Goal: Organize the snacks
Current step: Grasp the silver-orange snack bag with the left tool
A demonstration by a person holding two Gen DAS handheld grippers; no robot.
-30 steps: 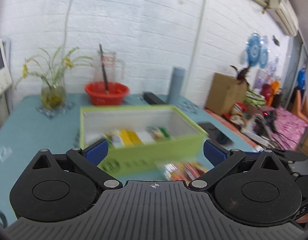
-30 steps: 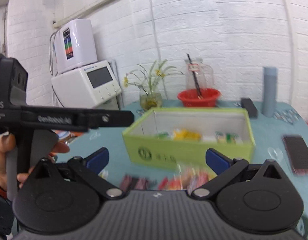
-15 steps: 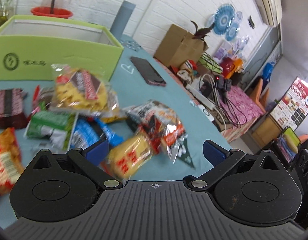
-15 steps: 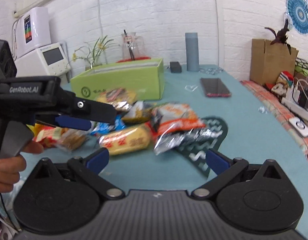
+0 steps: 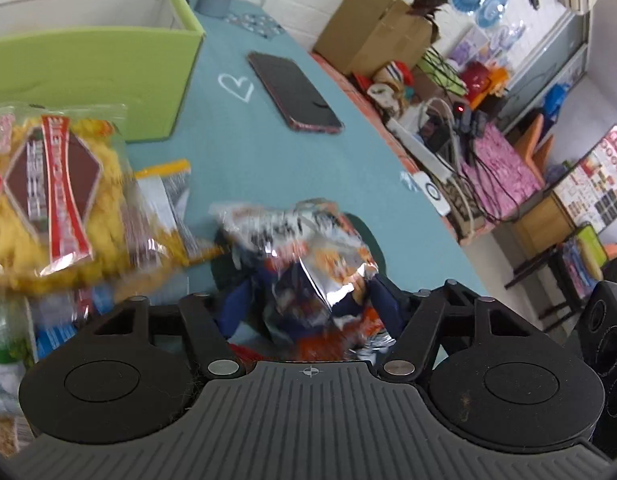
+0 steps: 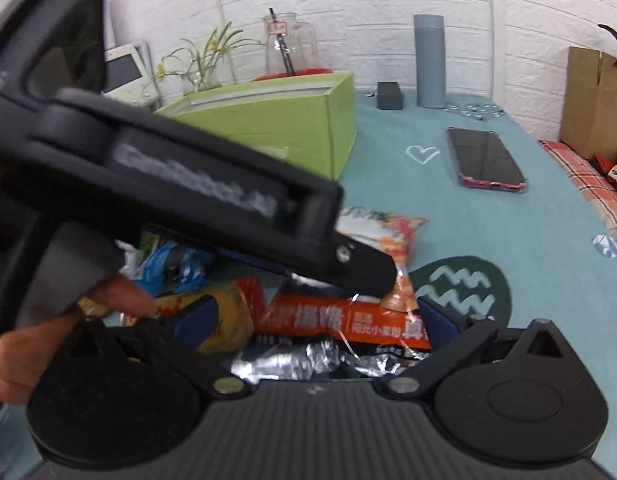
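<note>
A pile of snack packets lies on the teal table in front of the green box (image 5: 88, 60), which also shows in the right wrist view (image 6: 276, 120). My left gripper (image 5: 304, 304) has its blue fingers closed in on the orange and silver snack bag (image 5: 308, 256). In the right wrist view the left gripper (image 6: 364, 268) reaches across onto that bag (image 6: 388, 232). My right gripper (image 6: 308, 320) is open, its fingers either side of an orange packet (image 6: 340, 320) and a yellow packet (image 6: 228, 320). A yellow noodle bag (image 5: 48, 196) lies at the left.
A phone (image 5: 292, 92) (image 6: 484, 160) lies right of the box beside a chalk heart (image 6: 422, 154). A dark green mat (image 6: 464, 288) lies under the pile's right edge. A grey bottle (image 6: 428, 60), black block (image 6: 389, 95), jug and flower vase stand at the back. The table's edge runs along the right.
Both grippers came down from facing the box to the snack pile. My left gripper moved onto the orange and silver bag and closed on it. The right gripper dropped close over the packets.
</note>
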